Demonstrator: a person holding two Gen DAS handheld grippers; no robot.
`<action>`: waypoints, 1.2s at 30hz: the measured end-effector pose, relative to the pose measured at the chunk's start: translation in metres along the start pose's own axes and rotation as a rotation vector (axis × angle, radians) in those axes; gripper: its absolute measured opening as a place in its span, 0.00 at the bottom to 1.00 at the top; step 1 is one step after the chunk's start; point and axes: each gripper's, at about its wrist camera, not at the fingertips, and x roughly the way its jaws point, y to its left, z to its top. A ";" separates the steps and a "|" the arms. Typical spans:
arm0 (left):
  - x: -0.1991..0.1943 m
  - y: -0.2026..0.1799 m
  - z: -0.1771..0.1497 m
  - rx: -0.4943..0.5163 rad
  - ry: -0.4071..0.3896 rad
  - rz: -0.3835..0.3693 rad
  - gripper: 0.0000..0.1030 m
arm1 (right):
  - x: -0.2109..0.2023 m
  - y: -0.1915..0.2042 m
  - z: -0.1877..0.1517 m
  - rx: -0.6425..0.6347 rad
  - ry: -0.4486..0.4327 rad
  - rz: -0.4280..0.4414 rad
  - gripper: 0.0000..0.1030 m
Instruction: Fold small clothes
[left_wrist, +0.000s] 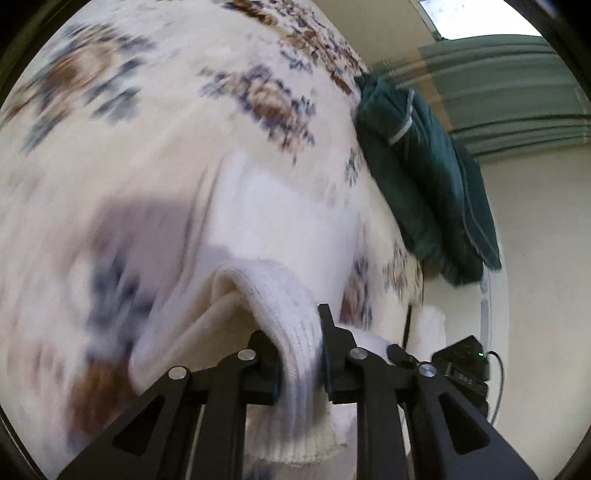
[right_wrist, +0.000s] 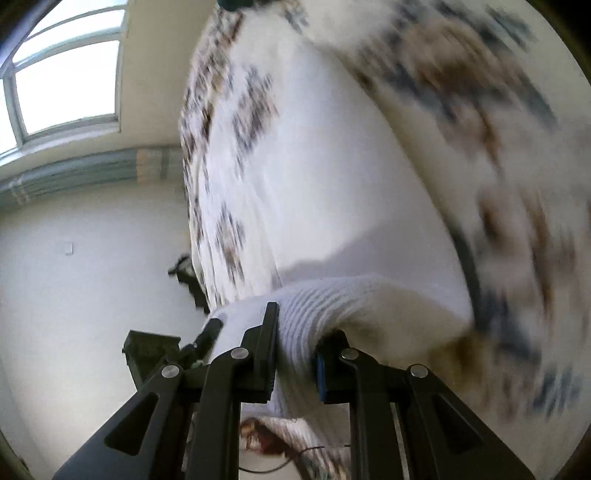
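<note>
You had the left gripper (left_wrist: 301, 354) clamped on the white knit garment (left_wrist: 280, 295), jaws pinched tight on a bunched ribbed edge w/ the fabric squeezed between the pads. The ribbing arched up over the jaw tips & folded back toward the left, and more of it hung down below the fingers. Beyond your grip the rest of the white cloth spread out over the floral bedspread (left_wrist: 122, 122), a cream cover w/ brown & blue flower patches, all smeared by blur. At the right edge of the bed a dark green jacket (left_wrist: 417, 166) lay crumpled, partly hanging off the side. Past it you could see a green striped curtain (left_wrist: 498, 66) & a pale wall. A small black box w/ a green light (left_wrist: 465, 360) sat low at right, cable attached.

Right side, same story: the right gripper (right_wrist: 295, 343) was closed on the same white knit garment (right_wrist: 332, 206), jaws nipped on a ribbed edge that bulged between the pads & curled off to the right. The cloth ran up & away from your fingers as a wide white panel lying across the floral bedspread (right_wrist: 517, 147). Pattern there was heavily blurred, so no detail to call. At left you had a window (right_wrist: 62, 74), bright, w/ the curtain below it, then plain wall. The other gripper's black tip (right_wrist: 210, 328) showed just left of your fingers, touching the white fabric as far as I could tell.
</note>
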 end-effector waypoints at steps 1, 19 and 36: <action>0.014 -0.002 0.019 0.006 -0.003 -0.014 0.15 | 0.007 0.007 0.025 -0.016 -0.012 -0.008 0.16; 0.089 -0.017 0.125 0.229 0.002 0.241 0.68 | 0.020 0.032 0.182 -0.160 -0.005 -0.228 0.56; 0.088 0.010 0.146 0.179 -0.060 0.292 0.07 | 0.035 0.043 0.181 -0.385 -0.117 -0.468 0.04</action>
